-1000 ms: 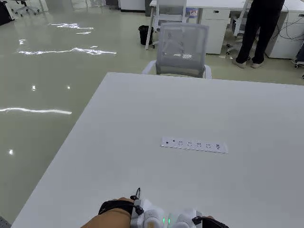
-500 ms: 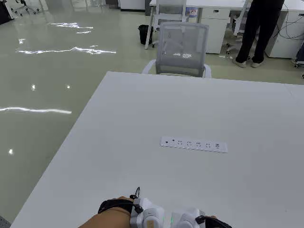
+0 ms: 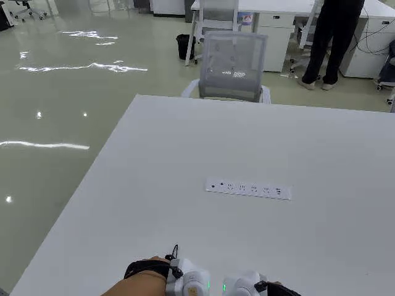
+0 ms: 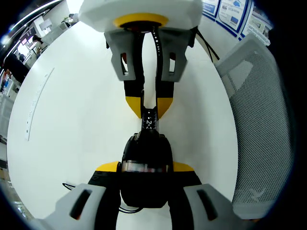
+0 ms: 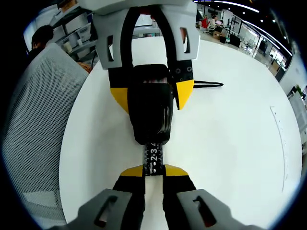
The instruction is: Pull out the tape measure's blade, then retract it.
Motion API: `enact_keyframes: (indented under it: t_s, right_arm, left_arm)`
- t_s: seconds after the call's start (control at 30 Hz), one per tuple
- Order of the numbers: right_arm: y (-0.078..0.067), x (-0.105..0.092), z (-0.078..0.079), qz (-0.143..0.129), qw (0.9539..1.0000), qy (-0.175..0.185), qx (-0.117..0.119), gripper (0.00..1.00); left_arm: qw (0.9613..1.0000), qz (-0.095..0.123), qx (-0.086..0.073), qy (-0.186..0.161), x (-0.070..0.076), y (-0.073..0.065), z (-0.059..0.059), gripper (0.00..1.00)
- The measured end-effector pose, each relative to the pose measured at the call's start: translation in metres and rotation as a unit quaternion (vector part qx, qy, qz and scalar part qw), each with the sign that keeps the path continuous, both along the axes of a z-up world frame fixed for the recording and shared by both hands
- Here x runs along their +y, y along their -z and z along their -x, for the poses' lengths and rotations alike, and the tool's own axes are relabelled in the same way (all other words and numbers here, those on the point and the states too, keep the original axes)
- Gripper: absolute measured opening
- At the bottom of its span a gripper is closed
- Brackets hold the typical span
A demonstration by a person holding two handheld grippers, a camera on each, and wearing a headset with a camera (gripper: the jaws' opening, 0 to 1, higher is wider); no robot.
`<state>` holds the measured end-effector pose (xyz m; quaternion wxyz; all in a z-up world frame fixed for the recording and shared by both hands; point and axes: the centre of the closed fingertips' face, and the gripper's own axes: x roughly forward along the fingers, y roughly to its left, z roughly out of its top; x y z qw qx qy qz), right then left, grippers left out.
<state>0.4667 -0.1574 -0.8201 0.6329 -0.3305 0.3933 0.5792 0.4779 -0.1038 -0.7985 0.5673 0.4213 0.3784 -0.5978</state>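
Note:
The black tape measure case sits between the yellow-tipped jaws of my left gripper, which is shut on it. A short length of black blade with white numbers runs from the case to my right gripper, whose yellow tips pinch it. In the right gripper view, my right gripper is shut on the blade just in front of the case, which my left gripper holds. In the head view, the left gripper and the right gripper face each other at the table's near edge.
The white table spreads ahead, with a white power strip lying in its middle. A grey mesh chair stands at the far edge, and a person stands beyond it. Another mesh chair is behind the near edge.
In the head view the two gripper bodies now show a small gap between them. The rest of the shift comes from the camera.

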Motion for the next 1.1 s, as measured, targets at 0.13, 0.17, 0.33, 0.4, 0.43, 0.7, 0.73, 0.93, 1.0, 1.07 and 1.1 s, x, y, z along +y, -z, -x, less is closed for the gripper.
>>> enact_keyframes:
  t_s: [0.13,0.17,0.33,0.4,0.43,0.7,0.73,0.93,1.0,1.07,1.1]
  right_arm:
    - [-0.001,-0.002,0.001,0.000,1.0000,0.001,-0.002,0.11]
    - [0.000,-0.003,0.000,0.000,1.0000,0.002,-0.002,0.11]
    - [0.000,-0.006,0.001,0.001,1.0000,0.003,-0.001,0.11]
    - [0.001,-0.007,0.001,0.002,1.0000,0.004,-0.001,0.11]
    - [0.000,-0.008,0.001,0.002,1.0000,0.004,-0.002,0.11]
    - [0.000,-0.015,0.002,0.003,1.0000,0.006,0.001,0.11]
    - [0.000,-0.016,0.002,0.004,1.0000,0.006,0.000,0.11]
    - [-0.001,-0.020,0.002,0.006,1.0000,0.007,0.000,0.11]
    - [0.000,-0.021,0.002,0.006,1.0000,0.008,0.000,0.11]
    - [-0.001,-0.022,0.003,0.007,1.0000,0.006,-0.001,0.11]
    - [-0.001,-0.023,0.003,0.008,1.0000,0.005,-0.001,0.11]
  left_arm:
    - [1.0000,0.000,0.000,0.000,0.000,0.000,0.000,0.34]
    - [1.0000,-0.001,0.000,0.000,0.000,0.000,0.000,0.34]
    - [1.0000,-0.001,0.000,0.000,0.000,0.000,0.000,0.34]
    - [1.0000,-0.001,0.000,0.000,0.000,0.000,0.000,0.34]
    - [1.0000,-0.001,0.000,0.000,0.000,0.000,0.000,0.34]
    - [1.0000,-0.001,0.000,0.000,0.000,0.000,0.000,0.34]
    - [1.0000,-0.001,0.000,-0.001,0.000,0.000,0.000,0.34]
    - [1.0000,-0.002,0.000,0.000,0.000,0.000,0.000,0.34]
    - [1.0000,-0.002,0.000,0.000,0.000,0.000,0.000,0.34]
    - [1.0000,-0.001,0.000,-0.001,0.000,0.000,0.000,0.34]
    - [1.0000,-0.001,0.000,-0.001,0.000,0.000,0.000,0.34]
